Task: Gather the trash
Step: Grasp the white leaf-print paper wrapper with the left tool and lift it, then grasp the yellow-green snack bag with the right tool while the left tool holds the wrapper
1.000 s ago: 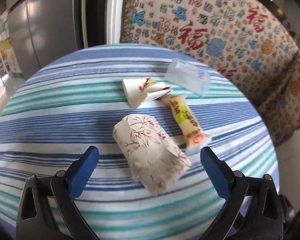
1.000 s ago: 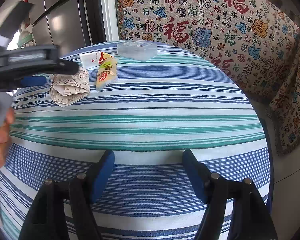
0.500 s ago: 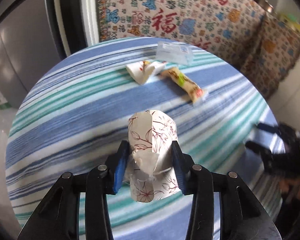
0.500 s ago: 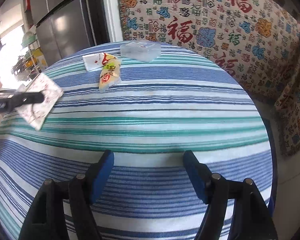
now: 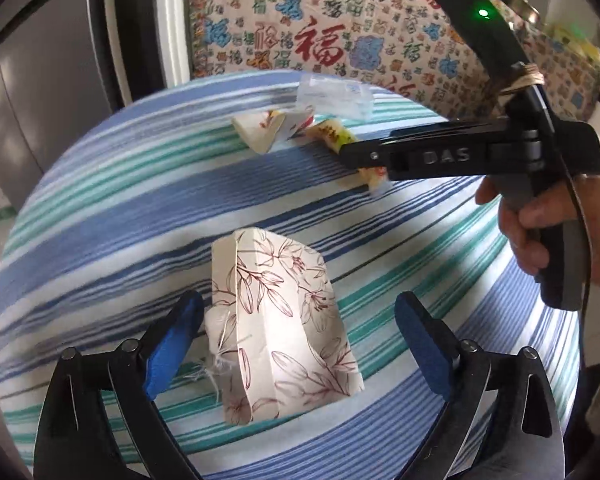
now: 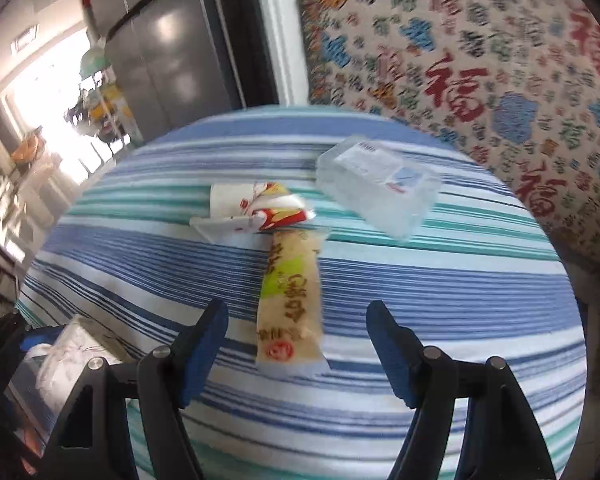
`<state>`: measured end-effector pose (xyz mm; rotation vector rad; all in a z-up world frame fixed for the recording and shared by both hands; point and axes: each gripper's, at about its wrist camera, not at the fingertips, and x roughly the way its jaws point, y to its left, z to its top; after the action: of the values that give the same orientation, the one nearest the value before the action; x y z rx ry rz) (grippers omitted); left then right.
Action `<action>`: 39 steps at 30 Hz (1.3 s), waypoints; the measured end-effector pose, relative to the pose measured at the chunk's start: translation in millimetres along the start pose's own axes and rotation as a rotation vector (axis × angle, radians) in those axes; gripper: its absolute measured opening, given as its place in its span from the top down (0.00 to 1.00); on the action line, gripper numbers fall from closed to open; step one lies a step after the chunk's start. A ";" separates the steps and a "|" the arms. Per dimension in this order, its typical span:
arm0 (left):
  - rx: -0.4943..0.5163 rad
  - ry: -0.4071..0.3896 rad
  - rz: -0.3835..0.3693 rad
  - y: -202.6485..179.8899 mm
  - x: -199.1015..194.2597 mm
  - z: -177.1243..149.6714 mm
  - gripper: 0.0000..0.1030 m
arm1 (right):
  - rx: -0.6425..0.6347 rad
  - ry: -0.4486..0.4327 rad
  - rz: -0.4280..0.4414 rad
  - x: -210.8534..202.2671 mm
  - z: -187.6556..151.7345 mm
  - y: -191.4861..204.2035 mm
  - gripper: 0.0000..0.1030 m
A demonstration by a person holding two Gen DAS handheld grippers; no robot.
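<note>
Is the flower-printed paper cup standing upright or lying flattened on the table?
Lying flattened: the paper cup rests on its side, creased, on the striped tablecloth.

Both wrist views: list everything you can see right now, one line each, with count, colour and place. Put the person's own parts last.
floral paper cup: 1, cream with brown flower print, flattened, lying on the cloth between the left jaws, no pad pressing it.
snack wrapper: 1, yellow and green, lying lengthwise ahead of the right jaws.
crushed white cup: 1, white with red print, just beyond the wrapper's far end.
clear plastic box: 1, see-through, far side of the table.
striped tablecloth: 1, blue, teal and white, covers the round table.
patterned throw: 1, cream with red and blue characters, behind the table.
left gripper: black, blue pads, jaws just opened wide.
right gripper: black, blue pads, open.
hand: 1, holding the right gripper's handle.
</note>
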<state>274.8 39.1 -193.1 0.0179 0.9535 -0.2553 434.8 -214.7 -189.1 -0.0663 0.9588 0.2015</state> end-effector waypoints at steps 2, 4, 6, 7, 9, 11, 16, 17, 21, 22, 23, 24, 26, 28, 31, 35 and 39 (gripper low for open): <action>0.000 0.019 0.045 0.2 10.8 -1.0 0.06 | -0.016 0.014 -0.017 10.8 0.6 3.2 0.58; 0.022 0.016 0.099 -1.6 16.3 -3.5 0.06 | -0.017 0.007 -0.020 12.3 -3.1 3.6 0.73; 0.036 0.009 0.122 -1.0 17.7 -4.1 0.03 | 0.010 0.000 -0.009 7.0 -12.7 -1.1 0.74; 0.029 0.010 0.119 1.0 17.7 -4.3 0.02 | 0.022 -0.002 -0.012 1.6 -20.2 -4.2 0.75; 0.027 0.013 0.124 4.6 16.9 -5.1 0.01 | 0.029 -0.008 -0.054 -12.5 -42.1 -6.9 0.75; 0.013 0.009 0.131 7.6 15.6 -6.9 0.00 | 0.006 -0.010 -0.107 -30.1 -70.3 -2.3 0.74; 0.008 0.002 0.136 5.0 15.2 -9.3 0.00 | 0.006 -0.030 -0.177 -53.3 -108.1 5.6 0.70; 0.008 0.001 0.136 4.7 14.5 -10.4 0.00 | 0.000 -0.030 -0.193 -53.5 -107.6 6.7 0.61; 0.009 0.000 0.135 4.9 14.0 -11.1 0.00 | -0.029 -0.055 -0.265 -50.6 -107.3 8.7 0.38; 0.008 0.001 0.135 4.6 13.7 -11.4 0.00 | -0.016 -0.063 -0.254 -49.4 -107.4 5.1 0.38; 0.008 0.001 0.135 4.5 13.5 -11.6 0.00 | 0.010 -0.071 -0.238 -48.5 -108.6 1.1 0.38; 0.008 0.001 0.136 4.3 13.5 -11.8 0.00 | 0.042 -0.081 -0.218 -48.3 -110.8 -2.8 0.38; 0.008 0.001 0.135 4.2 13.4 -12.0 0.00 | 0.097 -0.088 -0.185 -48.1 -114.5 -9.2 0.36; 0.007 0.001 0.136 4.1 13.0 -12.7 0.00 | 0.102 -0.092 -0.183 -47.3 -116.6 -8.0 0.35; 0.012 0.000 0.129 2.6 12.2 -13.3 0.00 | 0.095 -0.089 -0.177 -45.4 -116.2 -7.5 0.34; 0.031 0.011 0.117 2.3 10.8 -14.0 0.00 | 0.066 -0.069 -0.156 -49.6 -118.7 -7.0 0.34; 0.054 0.013 0.103 7.1 7.3 -17.8 0.00 | 0.055 -0.086 -0.147 -51.7 -123.1 -7.9 0.32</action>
<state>266.1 46.7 -210.0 0.1175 0.9553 -0.1860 308.3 -247.6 -217.8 -0.0763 0.8696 0.0424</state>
